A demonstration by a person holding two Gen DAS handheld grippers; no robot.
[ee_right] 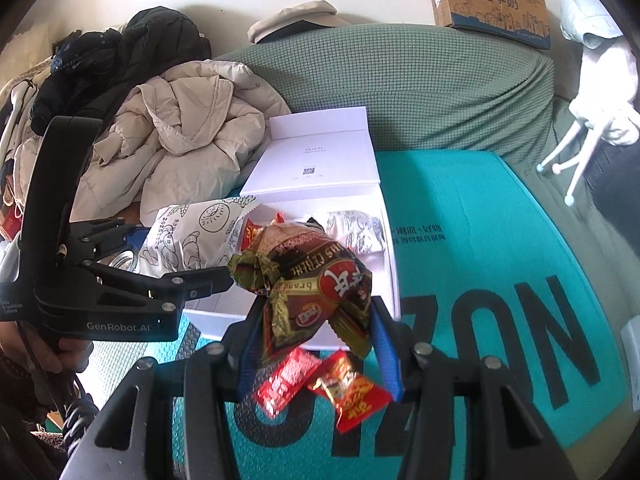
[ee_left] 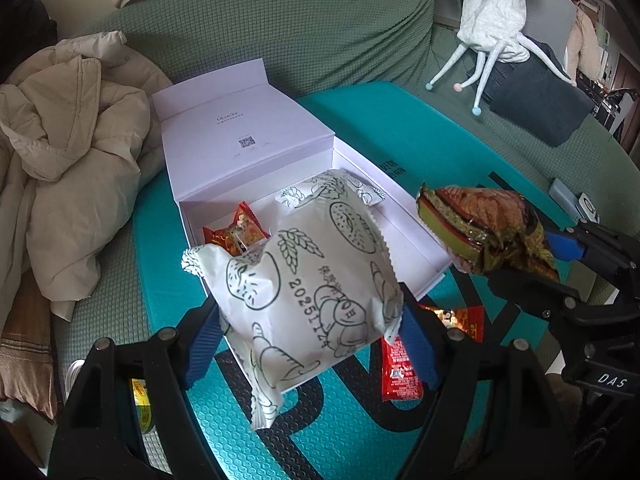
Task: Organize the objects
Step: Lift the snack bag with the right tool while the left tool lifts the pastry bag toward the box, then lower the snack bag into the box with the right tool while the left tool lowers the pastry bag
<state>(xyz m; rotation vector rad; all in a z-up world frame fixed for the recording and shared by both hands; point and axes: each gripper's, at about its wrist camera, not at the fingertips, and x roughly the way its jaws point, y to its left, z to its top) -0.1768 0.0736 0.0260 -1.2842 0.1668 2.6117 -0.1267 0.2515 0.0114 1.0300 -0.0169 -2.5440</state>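
Grippers clamp snacks: left gripper (ee_left: 310, 322) white packet (ee_left: 304, 280), right gripper (ee_right: 316, 344) brown packet (ee_right: 308, 284).

We are holding a white bread packet (ee_left: 304, 292) between the left gripper (ee_left: 312, 344) pads over the open white box (ee_left: 248, 136). At three o'clock the right gripper (ee_left: 560, 256) is clutching a brown snack bag (ee_left: 480, 232). Red sachets (ee_left: 400, 364) are lying on the teal mat (ee_left: 440, 132) at five o'clock.

Left gripper (ee_left: 310, 332): black plastic frame, ribbed blue pads (ee_left: 202, 340), round silver screws; white "GenRobot.AI" lettering seen from right wrist view. Right gripper (ee_right: 316, 344): same black frame, blue pads, silver screws; "DAS" marking. Hand (ee_right: 60, 354) on the left gripper's handle, black coiled cable (ee_right: 82, 414) below.
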